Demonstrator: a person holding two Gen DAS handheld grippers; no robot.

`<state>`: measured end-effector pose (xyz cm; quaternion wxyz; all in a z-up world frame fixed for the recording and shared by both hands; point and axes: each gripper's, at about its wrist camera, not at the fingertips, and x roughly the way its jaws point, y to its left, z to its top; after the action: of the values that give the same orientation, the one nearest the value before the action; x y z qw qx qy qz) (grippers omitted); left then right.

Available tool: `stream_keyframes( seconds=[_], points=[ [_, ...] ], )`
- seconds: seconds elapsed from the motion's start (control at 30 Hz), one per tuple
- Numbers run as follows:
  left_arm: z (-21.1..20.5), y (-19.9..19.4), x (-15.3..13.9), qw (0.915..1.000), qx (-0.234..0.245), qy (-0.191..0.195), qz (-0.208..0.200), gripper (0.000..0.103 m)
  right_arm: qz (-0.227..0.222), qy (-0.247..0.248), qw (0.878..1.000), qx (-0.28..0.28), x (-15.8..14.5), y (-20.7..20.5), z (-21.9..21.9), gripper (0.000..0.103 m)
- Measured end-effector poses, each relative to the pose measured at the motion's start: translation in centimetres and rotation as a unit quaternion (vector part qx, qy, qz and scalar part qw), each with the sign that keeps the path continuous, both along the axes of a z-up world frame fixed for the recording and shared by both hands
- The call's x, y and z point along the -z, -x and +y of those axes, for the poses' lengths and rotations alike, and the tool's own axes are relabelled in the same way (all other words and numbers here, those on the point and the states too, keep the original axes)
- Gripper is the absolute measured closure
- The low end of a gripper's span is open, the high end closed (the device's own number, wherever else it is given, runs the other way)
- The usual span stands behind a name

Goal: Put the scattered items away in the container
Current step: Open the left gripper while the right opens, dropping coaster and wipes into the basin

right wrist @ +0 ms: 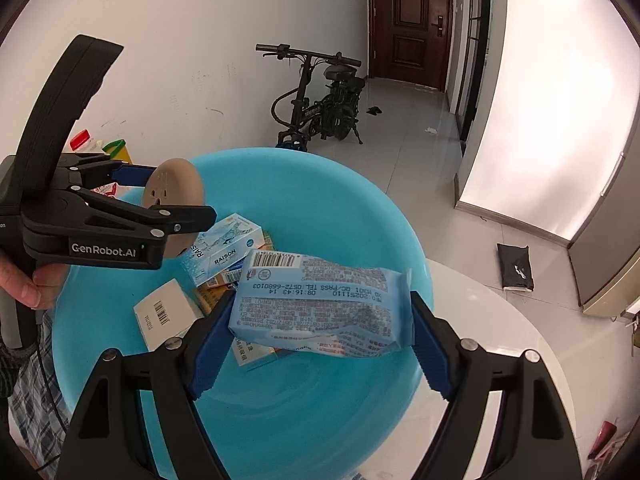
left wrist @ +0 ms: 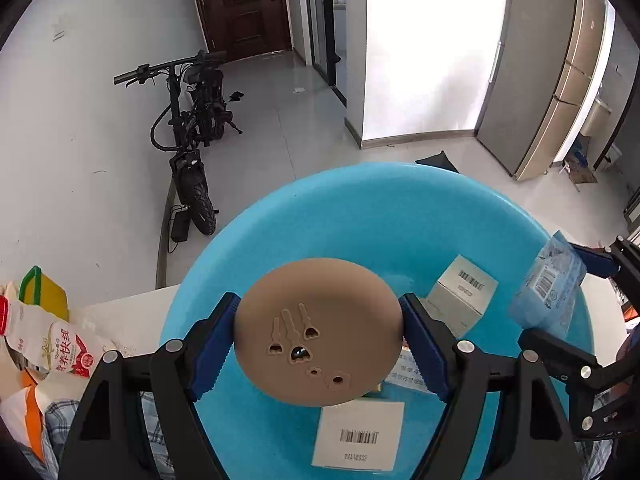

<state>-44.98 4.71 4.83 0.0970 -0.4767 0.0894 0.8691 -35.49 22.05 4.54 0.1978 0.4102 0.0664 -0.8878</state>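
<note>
A big blue basin (left wrist: 360,216) (right wrist: 320,208) stands on a white round table (right wrist: 500,320). My left gripper (left wrist: 320,344) is shut on a tan round disc (left wrist: 320,320) and holds it above the basin; both show in the right wrist view, the gripper (right wrist: 168,200) and the disc (right wrist: 176,184). My right gripper (right wrist: 320,340) is shut on a blue plastic packet (right wrist: 324,304) above the basin; the packet also shows in the left wrist view (left wrist: 548,284). Several boxes lie in the basin, among them a white barcode box (left wrist: 356,436) (right wrist: 164,312) and a blue RAISON box (right wrist: 224,252).
A milk carton (left wrist: 60,344), a yellow bag (left wrist: 44,292) and other packets lie left of the basin. A black folding bike (left wrist: 192,132) (right wrist: 320,96) stands on the floor behind. A black parcel (right wrist: 516,268) lies on the floor at right.
</note>
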Motion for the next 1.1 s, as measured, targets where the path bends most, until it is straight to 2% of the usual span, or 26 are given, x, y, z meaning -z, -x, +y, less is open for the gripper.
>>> stream_keyframes(
  seconds=[0.23,0.4,0.6,0.87,1.0,1.1],
  points=[
    [-0.6,2.7,2.3,0.9991,-0.007,-0.007,-0.040,0.021,-0.013,0.002,1.000,-0.007,0.4,1.3,-0.4,0.023],
    [-1.1,3.8,3.2,0.9971,0.002,-0.032,-0.070,0.020,-0.026,0.001,1.000,-0.010,0.9,2.0,-0.8,0.023],
    [-1.2,4.2,3.2,0.9973,-0.022,-0.020,-0.067,0.018,-0.027,-0.004,1.000,-0.010,1.0,2.4,-1.1,0.023],
    [-1.3,2.5,0.3,0.9978,0.007,-0.056,-0.035,0.018,-0.025,-0.014,1.000,-0.009,0.9,2.5,-1.1,0.023],
    [-1.1,1.1,-0.9,0.9986,0.015,-0.047,-0.020,0.018,-0.026,-0.012,1.000,-0.006,0.6,2.4,-1.1,0.023],
    [-0.7,0.3,-1.5,0.9993,0.018,-0.026,-0.019,0.018,-0.014,-0.026,1.000,-0.004,0.3,2.5,-1.4,0.023]
  ],
)
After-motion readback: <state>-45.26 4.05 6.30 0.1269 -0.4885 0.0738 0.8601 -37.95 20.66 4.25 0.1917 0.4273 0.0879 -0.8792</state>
